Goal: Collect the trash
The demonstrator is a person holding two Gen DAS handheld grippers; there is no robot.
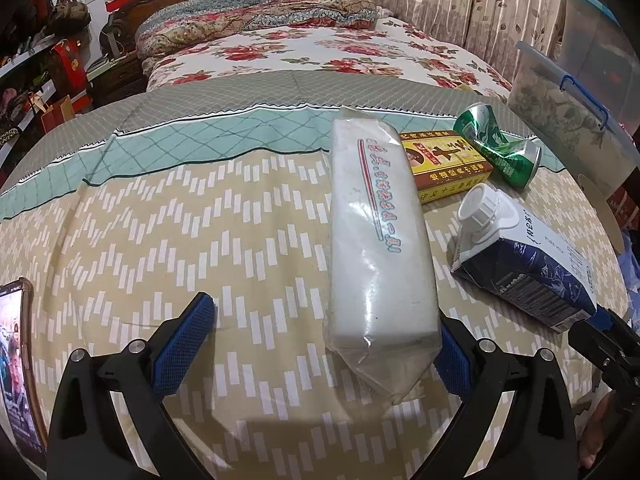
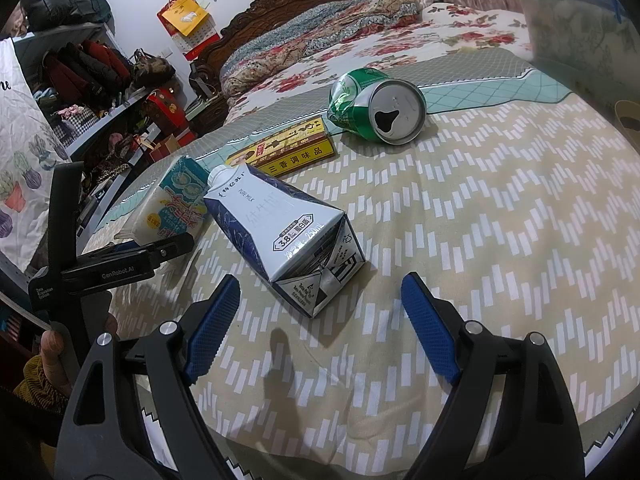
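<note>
Trash lies on a table under a beige patterned cloth (image 1: pixel 160 240). A long white plastic packet (image 1: pixel 380 232) lies lengthwise; its near end sits between the fingers of my open left gripper (image 1: pixel 324 340), close to the right finger. A yellow seasoning box (image 1: pixel 444 164), a crushed green can (image 1: pixel 500 144) and a blue-white milk carton (image 1: pixel 524 256) lie to its right. My right gripper (image 2: pixel 320 320) is open and empty, just short of the carton (image 2: pixel 288 232). The can (image 2: pixel 376 104), box (image 2: pixel 288 144) and packet (image 2: pixel 172 208) lie beyond.
A phone (image 1: pixel 16 360) lies at the table's left edge. A clear storage bin with a blue clip (image 1: pixel 568 108) stands at the far right. A bed with floral covers (image 1: pixel 320 48) is behind the table. Cluttered shelves (image 2: pixel 100 92) stand to the left.
</note>
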